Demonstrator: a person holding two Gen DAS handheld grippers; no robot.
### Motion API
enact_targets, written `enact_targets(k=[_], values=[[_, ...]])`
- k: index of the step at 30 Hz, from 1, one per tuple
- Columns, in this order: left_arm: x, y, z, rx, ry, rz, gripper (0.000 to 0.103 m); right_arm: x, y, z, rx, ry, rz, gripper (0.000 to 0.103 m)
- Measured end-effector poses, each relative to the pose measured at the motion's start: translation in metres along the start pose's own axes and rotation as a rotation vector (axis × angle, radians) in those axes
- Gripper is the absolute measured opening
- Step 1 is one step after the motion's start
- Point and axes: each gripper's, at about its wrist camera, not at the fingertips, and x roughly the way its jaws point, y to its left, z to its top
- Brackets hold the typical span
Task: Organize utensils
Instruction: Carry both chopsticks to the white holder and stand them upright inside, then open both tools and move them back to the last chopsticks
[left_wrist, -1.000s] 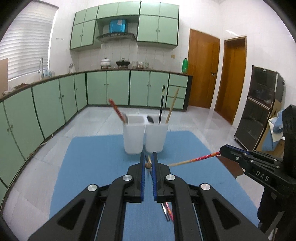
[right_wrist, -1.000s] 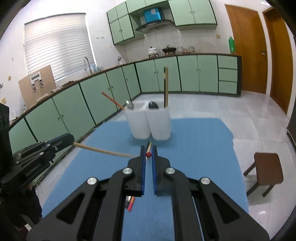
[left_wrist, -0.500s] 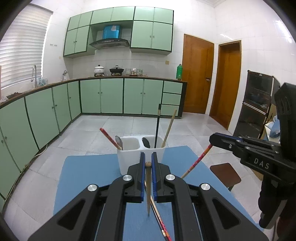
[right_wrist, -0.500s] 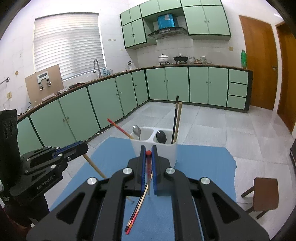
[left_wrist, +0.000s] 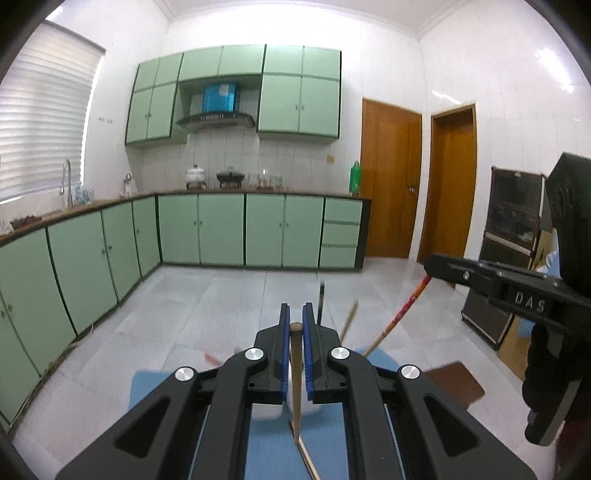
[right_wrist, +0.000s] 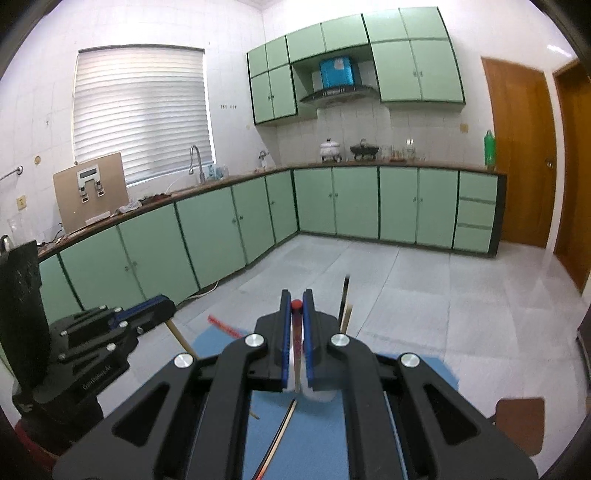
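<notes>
My left gripper (left_wrist: 293, 317) is shut on a plain wooden chopstick (left_wrist: 295, 369) that hangs nearly upright between its blue pads. My right gripper (right_wrist: 296, 306) is shut on a red-topped patterned chopstick (right_wrist: 296, 332), also hanging down. Each gripper shows in the other's view: the right gripper (left_wrist: 428, 267) at the right with its red chopstick (left_wrist: 402, 310), the left gripper (right_wrist: 168, 308) at the left with its wooden chopstick (right_wrist: 181, 338). The white two-cup holder (left_wrist: 264, 411) is mostly hidden behind the fingers. A black chopstick (left_wrist: 321, 301) and a wooden one (left_wrist: 349, 321) stick up from it.
A blue mat (right_wrist: 424, 369) covers the table below both grippers. Another chopstick (right_wrist: 277, 439) lies on the mat under the right gripper. A brown stool (left_wrist: 454, 384) stands on the floor at the right. Green cabinets line the far walls.
Both grippers have risen, each still shut on its chopstick. The chopsticks swung from nearly level to hanging upright. The white holder has sunk in the views behind the fingers.
</notes>
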Motion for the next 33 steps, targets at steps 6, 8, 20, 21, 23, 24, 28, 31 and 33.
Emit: enact_targets(k=[6, 8, 20, 21, 23, 24, 28, 31, 33], values=[[0.020, 0.002, 0.045, 0.031, -0.088, 0.031, 0.006, 0.022, -0.011, 0.030, -0.025, -0.025, -0.041, 0.005], [0.033, 0.003, 0.054, 0.032, -0.099, 0.034, 0.006, 0.035, -0.014, 0.035, -0.032, -0.027, -0.054, 0.005], [0.128, 0.029, 0.022, -0.021, -0.021, 0.088, 0.006, 0.118, -0.024, 0.001, -0.012, 0.091, -0.095, 0.005], [0.132, 0.031, 0.019, -0.023, -0.010, 0.091, 0.006, 0.121, -0.023, -0.003, -0.011, 0.100, -0.094, 0.005], [0.142, 0.035, 0.006, -0.027, 0.020, 0.093, 0.006, 0.130, -0.024, -0.012, -0.008, 0.120, -0.093, 0.005], [0.146, 0.037, -0.001, -0.031, 0.040, 0.092, 0.006, 0.132, -0.022, -0.016, -0.007, 0.128, -0.092, 0.005], [0.156, 0.043, -0.017, -0.047, 0.104, 0.077, 0.007, 0.139, -0.018, -0.030, -0.003, 0.158, -0.097, 0.008], [0.150, 0.044, -0.024, -0.054, 0.122, 0.067, 0.015, 0.132, -0.020, -0.036, 0.019, 0.146, -0.108, 0.027], [0.137, 0.043, -0.026, -0.046, 0.112, 0.067, 0.024, 0.119, -0.022, -0.038, 0.027, 0.122, -0.120, 0.032]])
